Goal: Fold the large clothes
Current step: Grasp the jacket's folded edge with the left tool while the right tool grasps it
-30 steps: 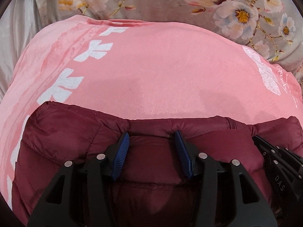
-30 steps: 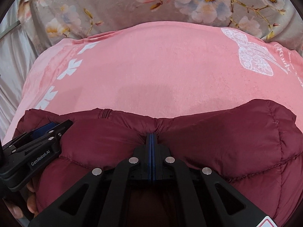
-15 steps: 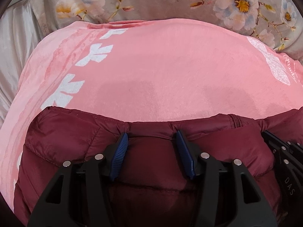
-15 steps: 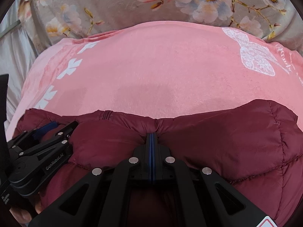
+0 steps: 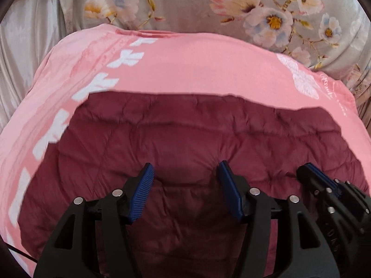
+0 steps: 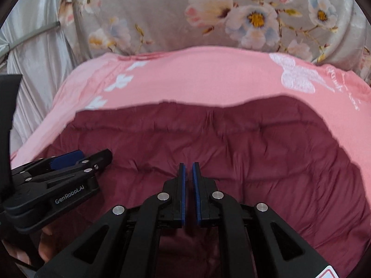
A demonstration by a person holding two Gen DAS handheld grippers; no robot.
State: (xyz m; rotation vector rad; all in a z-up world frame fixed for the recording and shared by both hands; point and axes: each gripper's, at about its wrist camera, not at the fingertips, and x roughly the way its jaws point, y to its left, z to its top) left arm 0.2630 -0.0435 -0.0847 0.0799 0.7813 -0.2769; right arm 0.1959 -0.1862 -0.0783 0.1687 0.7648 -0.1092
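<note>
A maroon quilted puffer jacket (image 5: 197,134) (image 6: 220,139) lies spread on a pink blanket (image 5: 197,69) (image 6: 197,76). Its far edge runs roughly straight across both views. My left gripper (image 5: 185,165) hovers over the jacket's near part. Its jaws are opening wide, with nothing pinched between the blue pads. My right gripper (image 6: 188,164) is beside it over the same fabric, its jaws opening with a narrow gap and no cloth in it. Each gripper shows in the other's view: the right gripper (image 5: 310,169) at the right edge, the left gripper (image 6: 92,156) at the left.
Grey floral bedding (image 5: 185,7) (image 6: 174,18) lies beyond the pink blanket. Silvery satin cloth (image 5: 23,34) (image 6: 39,46) hangs at the far left. A person's hand (image 6: 44,250) shows under the left gripper. The blanket has white prints along its left side and far right corner.
Both grippers have let go of the jacket's edge and drawn back towards me. The right jaws, shut on the fabric before, have parted. Far more of the jacket now shows, lying flat ahead.
</note>
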